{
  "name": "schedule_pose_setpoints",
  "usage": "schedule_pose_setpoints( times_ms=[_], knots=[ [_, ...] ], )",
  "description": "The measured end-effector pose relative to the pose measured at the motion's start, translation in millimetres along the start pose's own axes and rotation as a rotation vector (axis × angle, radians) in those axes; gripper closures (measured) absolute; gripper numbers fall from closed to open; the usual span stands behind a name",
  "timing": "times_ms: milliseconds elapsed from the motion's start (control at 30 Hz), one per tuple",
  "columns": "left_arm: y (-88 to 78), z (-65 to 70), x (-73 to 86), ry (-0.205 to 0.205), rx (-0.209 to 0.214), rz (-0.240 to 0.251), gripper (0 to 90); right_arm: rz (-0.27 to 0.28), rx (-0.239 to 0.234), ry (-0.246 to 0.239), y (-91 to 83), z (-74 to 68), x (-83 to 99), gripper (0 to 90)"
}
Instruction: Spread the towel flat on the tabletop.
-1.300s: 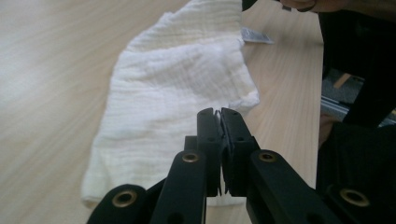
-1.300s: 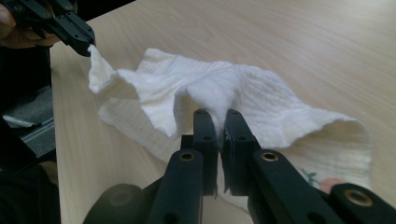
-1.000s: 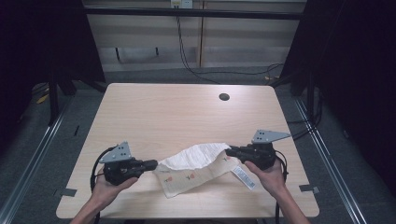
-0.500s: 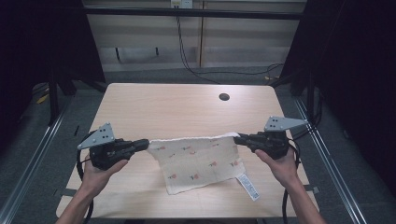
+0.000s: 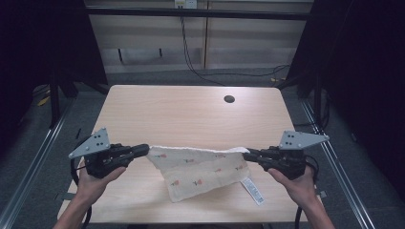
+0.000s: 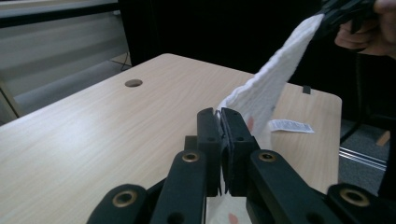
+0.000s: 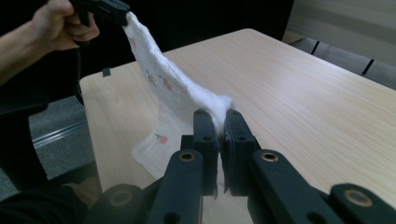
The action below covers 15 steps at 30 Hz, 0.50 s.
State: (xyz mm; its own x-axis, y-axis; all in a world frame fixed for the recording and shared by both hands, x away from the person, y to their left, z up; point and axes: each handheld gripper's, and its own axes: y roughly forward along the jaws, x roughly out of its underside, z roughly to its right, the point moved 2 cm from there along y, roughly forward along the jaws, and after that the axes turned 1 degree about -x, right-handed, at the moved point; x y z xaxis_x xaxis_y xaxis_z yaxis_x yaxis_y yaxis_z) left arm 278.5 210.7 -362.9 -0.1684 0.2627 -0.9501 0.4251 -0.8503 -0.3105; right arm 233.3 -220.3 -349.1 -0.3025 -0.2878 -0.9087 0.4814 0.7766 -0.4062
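white red-flowered cloth, pale wood table

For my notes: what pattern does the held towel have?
White towel with small red flower prints; clearest in the high view.

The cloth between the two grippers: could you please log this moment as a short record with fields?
item: white cloth with small red printed motifs and a white label at its lower right edge
left gripper: shut on the cloth's left top corner
right gripper: shut on the cloth's right top corner
cloth state: top edge stretched between the grippers, the rest hanging down
contact with table: cannot tell whether the lower edge touches it
other: dark round hole near the table's far edge
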Motion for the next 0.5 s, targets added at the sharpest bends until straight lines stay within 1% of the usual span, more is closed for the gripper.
schedule_pose_setpoints(
  times_ms=[33, 67, 100, 133, 167, 200, 233, 267, 300, 333, 367, 400, 500],
  knots=[
    [1.7, -1.3, -3.2, 0.012, -0.002, 0.003, 87.5, 0.012, 0.003, 0.008, -2.8, -0.5, -3.2, 85.7],
    [3.8, -2.4, -5.5, 0.010, -0.009, 0.003, 87.5, 0.027, -0.003, 0.019, -6.2, 0.1, -7.4, 85.8],
    [9.5, -8.2, -8.0, 0.000, -0.005, 0.006, 87.5, 0.032, 0.014, 0.021, -8.0, 4.2, -12.2, 85.8],
    [9.5, -8.2, -8.0, 0.000, -0.005, 0.006, 87.5, 0.032, 0.014, 0.021, -8.0, 4.2, -12.2, 85.8],
    [19.5, -18.3, -8.5, -0.023, -0.011, 0.005, 87.5, 0.036, 0.035, 0.044, -6.4, 15.3, -14.2, 85.8],
    [19.5, -18.3, -8.5, -0.023, -0.011, 0.005, 87.5, 0.036, 0.035, 0.044, -6.4, 15.3, -14.2, 85.8],
    [30.7, -29.0, -6.5, -0.043, -0.021, -0.007, 87.5, 0.034, 0.045, 0.066, -1.3, 28.1, -12.0, 85.8],
    [36.5, -33.8, -4.3, -0.057, -0.022, -0.018, 87.5, 0.024, 0.057, 0.065, 1.5, 32.1, -10.4, 85.8],
    [42.4, -37.8, -1.6, -0.070, -0.023, -0.026, 87.4, 0.012, 0.059, 0.071, 5.7, 37.2, -7.6, 85.8],
    [48.2, -40.8, 1.4, -0.072, -0.030, -0.038, 87.4, 0.004, 0.058, 0.079, 10.1, 42.4, -4.1, 85.8],
    [53.6, -43.5, 4.5, -0.074, -0.038, -0.058, 87.4, -0.009, 0.067, 0.087, 14.7, 47.6, -0.4, 85.8],
    [58.9, -45.6, 8.0, -0.085, -0.045, -0.070, 87.3, -0.027, 0.069, 0.091, 19.2, 52.8, 3.5, 85.7],
    [71.4, -52.9, 17.7, -0.097, -0.074, -0.105, 87.3, -0.076, 0.097, 0.069, 31.1, 66.8, 13.5, 85.3]
  ],
)
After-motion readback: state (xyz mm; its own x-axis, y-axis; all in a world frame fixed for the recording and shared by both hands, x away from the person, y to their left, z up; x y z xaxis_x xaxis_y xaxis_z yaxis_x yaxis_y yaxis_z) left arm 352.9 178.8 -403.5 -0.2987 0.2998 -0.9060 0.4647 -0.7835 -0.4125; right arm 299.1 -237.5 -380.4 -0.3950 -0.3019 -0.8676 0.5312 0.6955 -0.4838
